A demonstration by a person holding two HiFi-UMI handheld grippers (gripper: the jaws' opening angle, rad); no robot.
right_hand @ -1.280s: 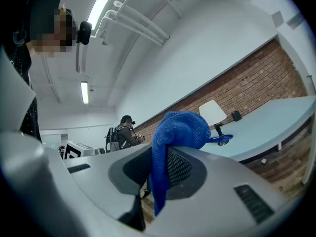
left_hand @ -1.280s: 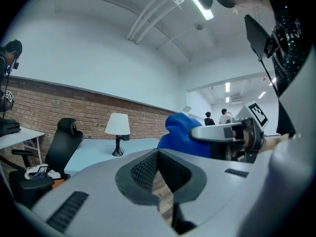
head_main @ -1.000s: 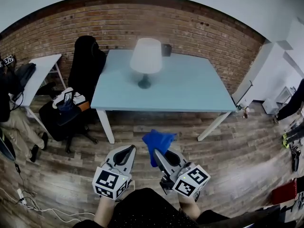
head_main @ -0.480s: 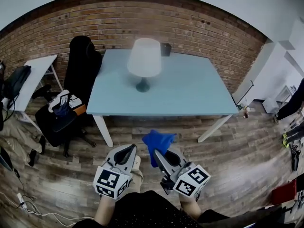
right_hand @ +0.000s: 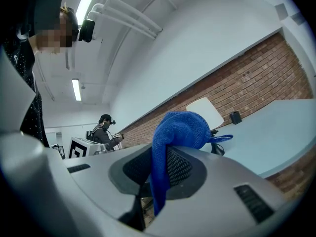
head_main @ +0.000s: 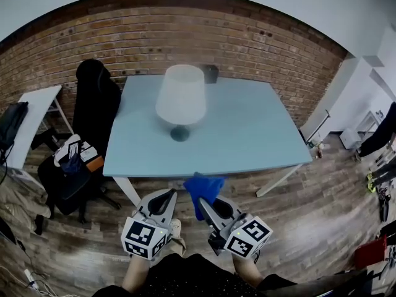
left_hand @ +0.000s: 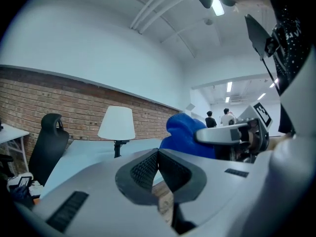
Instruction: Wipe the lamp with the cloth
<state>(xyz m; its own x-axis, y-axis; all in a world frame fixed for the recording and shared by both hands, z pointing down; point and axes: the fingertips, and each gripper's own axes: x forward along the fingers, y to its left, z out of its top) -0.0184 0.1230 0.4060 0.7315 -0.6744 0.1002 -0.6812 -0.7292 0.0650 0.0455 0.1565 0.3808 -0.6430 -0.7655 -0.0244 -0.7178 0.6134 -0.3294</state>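
A white-shaded lamp [head_main: 180, 96] on a dark base stands on the pale blue table [head_main: 247, 129], left of its middle. It shows small in the left gripper view as the lamp [left_hand: 117, 124] and partly behind the cloth in the right gripper view as the lamp [right_hand: 205, 112]. My right gripper [head_main: 201, 200] is shut on a blue cloth [head_main: 203, 189], which bunches above its jaws as the cloth [right_hand: 170, 142]. My left gripper [head_main: 167, 195] is shut and holds nothing. Both hang before the table's near edge, well short of the lamp.
A black office chair [head_main: 93, 104] stands at the table's left end, beside a second chair loaded with things [head_main: 71, 159]. A small dark box [head_main: 211, 73] sits at the table's back edge by the brick wall [head_main: 266, 48]. A white desk [head_main: 31, 122] is far left. A person stands behind in the right gripper view.
The table and lamp have come closer and lower in the head view; the cloth now overlaps the table's near edge. Both grippers hold the same pose.
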